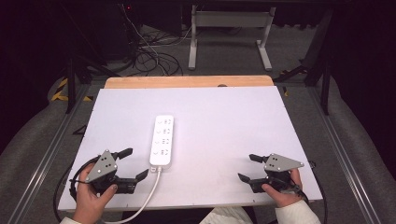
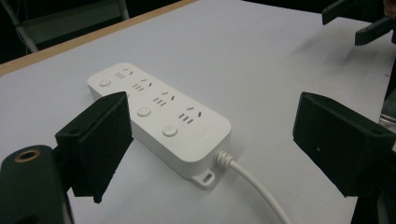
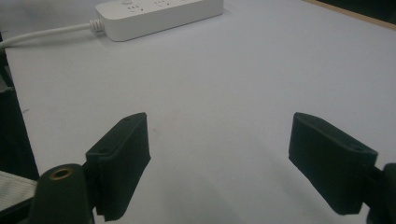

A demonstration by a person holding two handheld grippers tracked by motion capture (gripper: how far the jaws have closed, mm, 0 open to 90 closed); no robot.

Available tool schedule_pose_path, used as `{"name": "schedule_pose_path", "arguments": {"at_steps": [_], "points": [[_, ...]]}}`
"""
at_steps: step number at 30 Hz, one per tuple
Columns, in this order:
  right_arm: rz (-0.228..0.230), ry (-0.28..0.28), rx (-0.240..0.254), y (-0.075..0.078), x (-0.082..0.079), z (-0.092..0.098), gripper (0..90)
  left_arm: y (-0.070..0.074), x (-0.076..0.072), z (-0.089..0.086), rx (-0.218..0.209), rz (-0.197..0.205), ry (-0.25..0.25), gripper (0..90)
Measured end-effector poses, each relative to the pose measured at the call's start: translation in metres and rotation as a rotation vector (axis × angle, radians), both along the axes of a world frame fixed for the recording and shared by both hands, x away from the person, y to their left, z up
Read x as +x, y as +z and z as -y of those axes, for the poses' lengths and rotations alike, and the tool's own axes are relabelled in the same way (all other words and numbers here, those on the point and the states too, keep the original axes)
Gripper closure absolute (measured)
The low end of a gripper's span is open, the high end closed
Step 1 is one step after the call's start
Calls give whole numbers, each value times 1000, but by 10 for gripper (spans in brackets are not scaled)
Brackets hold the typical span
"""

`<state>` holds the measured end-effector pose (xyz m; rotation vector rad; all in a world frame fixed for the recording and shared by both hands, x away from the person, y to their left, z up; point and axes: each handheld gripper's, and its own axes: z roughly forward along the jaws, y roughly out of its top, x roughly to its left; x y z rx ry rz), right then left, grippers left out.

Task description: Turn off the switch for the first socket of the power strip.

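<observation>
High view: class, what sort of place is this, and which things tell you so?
Probably a lab or workshop recording station: a bare white board on a wooden table, a lone power strip, loose cables on the floor beyond, and dark surroundings.

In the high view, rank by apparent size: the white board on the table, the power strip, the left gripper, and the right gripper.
1. White board, far the largest.
2. Left gripper and right gripper, look alike, so unranked between them.
3. Power strip, though close to the grippers in apparent size, so this place is unsure.
</observation>
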<state>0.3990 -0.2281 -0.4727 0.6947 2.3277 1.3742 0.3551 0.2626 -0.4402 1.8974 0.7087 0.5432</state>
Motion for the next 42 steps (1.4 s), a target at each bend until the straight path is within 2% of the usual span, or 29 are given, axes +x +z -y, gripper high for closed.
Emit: {"name": "schedule_pose_path", "arguments": {"at_steps": [5,8,12,16,19,24,28,34,42], "points": [[1,2,3,0,0,0,205,-9,-2,-8,-26,-19,-5,109],[-1,5,10,0,0,1,199,-16,-3,-15,-52,-27,3,97],[-2,5,17,0,1,2,193,-25,-3,-21,-64,-47,19,98],[-4,5,25,0,1,2,190,-33,-2,-27,-41,-50,16,112],[-5,6,23,0,1,3,179,-37,-4,-30,-56,-75,21,115],[-6,8,25,-1,1,3,174,-44,-8,-31,-4,-67,58,115],[-5,7,21,-1,1,4,173,-49,-8,-33,-13,-80,35,115],[-5,7,20,-2,2,3,173,-46,-6,-34,-37,-58,45,115],[-3,2,22,-2,2,3,170,-40,-10,-30,-29,-45,50,89]]}}
